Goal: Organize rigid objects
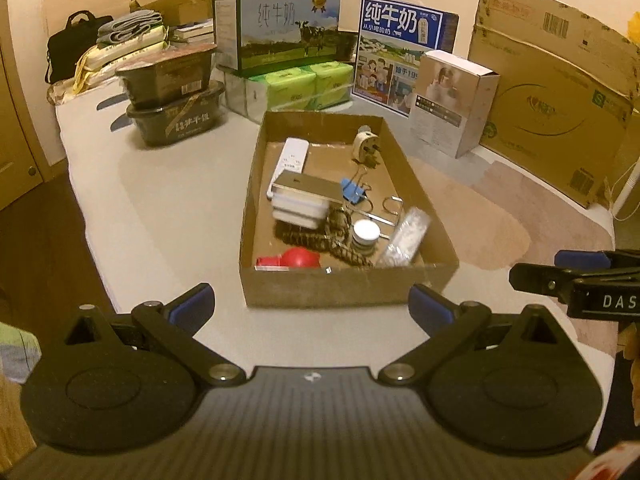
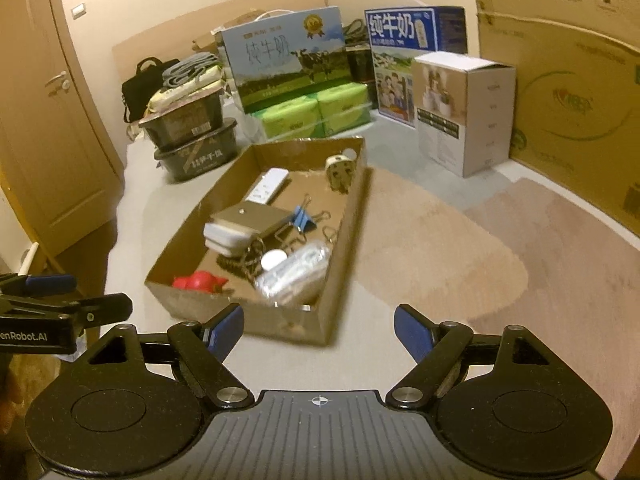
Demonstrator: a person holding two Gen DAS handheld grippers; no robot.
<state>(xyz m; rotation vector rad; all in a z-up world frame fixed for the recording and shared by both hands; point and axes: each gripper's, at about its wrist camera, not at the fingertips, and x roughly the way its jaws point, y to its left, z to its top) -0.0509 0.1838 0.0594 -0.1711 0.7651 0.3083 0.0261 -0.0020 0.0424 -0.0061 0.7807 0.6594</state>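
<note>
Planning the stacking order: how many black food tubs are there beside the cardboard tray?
2, stacked left of the tray: the upper tub on the lower tub. More may be hidden behind.

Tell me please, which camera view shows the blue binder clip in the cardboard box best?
The left wrist view shows the blue binder clip best: it is sharper there, beside the metal case. The right wrist view also shows the clip, but blurred and smaller.

The cardboard tray (image 1: 344,288) holds one white remote (image 1: 291,156), one plug adapter (image 1: 366,148) and one blue binder clip (image 1: 352,190). Behind it stand two milk cartons (image 1: 280,24) and two stacked black food tubs (image 1: 176,96).
</note>
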